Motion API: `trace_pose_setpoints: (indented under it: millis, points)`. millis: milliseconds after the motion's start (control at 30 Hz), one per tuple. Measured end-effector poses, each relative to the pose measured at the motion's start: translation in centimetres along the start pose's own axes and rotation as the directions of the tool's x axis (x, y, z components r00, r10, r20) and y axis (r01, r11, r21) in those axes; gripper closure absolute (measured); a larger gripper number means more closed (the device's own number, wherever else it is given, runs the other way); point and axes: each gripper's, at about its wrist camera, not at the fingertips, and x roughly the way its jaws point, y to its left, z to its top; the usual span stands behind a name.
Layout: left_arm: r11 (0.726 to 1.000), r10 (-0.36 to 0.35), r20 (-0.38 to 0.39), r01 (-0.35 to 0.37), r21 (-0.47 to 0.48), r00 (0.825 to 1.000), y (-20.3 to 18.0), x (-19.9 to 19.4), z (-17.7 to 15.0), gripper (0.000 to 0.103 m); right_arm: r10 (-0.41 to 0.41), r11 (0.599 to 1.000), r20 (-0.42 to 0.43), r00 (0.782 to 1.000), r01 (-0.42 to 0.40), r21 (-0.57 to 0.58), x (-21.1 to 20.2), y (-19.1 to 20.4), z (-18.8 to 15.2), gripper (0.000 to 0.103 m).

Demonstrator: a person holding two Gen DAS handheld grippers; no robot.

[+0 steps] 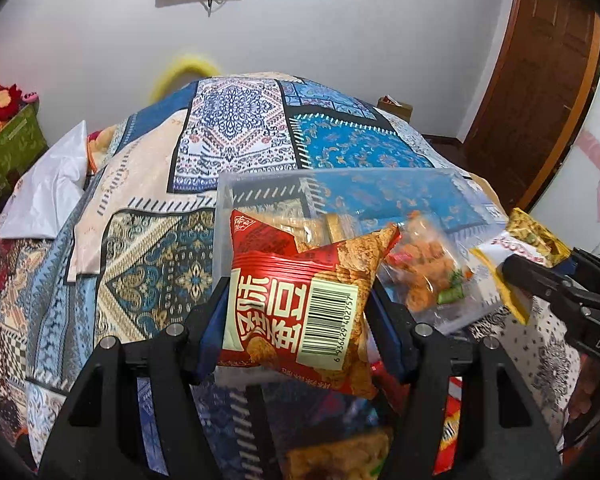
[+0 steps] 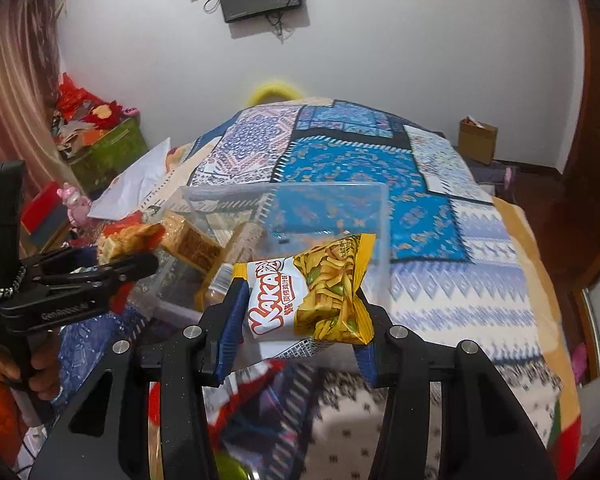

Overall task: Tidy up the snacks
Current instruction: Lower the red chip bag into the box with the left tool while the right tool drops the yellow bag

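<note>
only right wrist shows the cardboard box [image 2: 477, 139].

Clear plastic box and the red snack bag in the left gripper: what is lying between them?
Nothing in the left wrist view: the red snack bag, shut in the left gripper, overlaps the clear plastic box.
</note>
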Motion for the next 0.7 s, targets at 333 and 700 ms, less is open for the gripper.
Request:
trace_pose_setpoints:
  millis: [333, 700]
  points:
    - [0.999, 0.04, 0.025, -0.041, 0.033, 0.999, -0.9, 2.2, 1.7, 0.039, 0.059, 0.997, -0.078, 0.995, -0.063, -0.047, 4.1, 1.4, 1.3, 0.059]
    - [0.993, 0.074, 0.029, -0.076, 0.093, 0.997, -1.8, 1.7, 0.6, 0.033, 0.031, 0.994, -0.136, 0.99, -0.045, -0.103, 6.0, 2.0, 0.8, 0.056]
